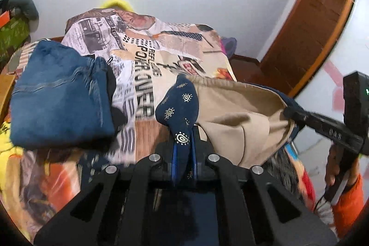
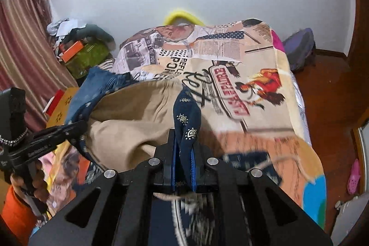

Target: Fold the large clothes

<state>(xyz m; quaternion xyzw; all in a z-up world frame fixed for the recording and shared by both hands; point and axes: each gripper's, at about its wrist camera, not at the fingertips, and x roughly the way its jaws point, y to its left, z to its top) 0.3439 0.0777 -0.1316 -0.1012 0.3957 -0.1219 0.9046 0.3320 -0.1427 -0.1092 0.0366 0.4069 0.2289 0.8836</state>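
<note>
Navy garment (image 1: 177,105) with tan lining (image 1: 239,121) is held up above the bed, stretched between both grippers. One edge is pinched in the left gripper (image 1: 183,144), jaws clamped on the cloth; the other edge is pinched likewise in the right gripper (image 2: 184,146). Folded jeans (image 1: 60,96) are seen on the printed blanket (image 1: 143,66), far left of the garment.

"POWER OVER" on bedspread (image 1: 147,75)
</note>
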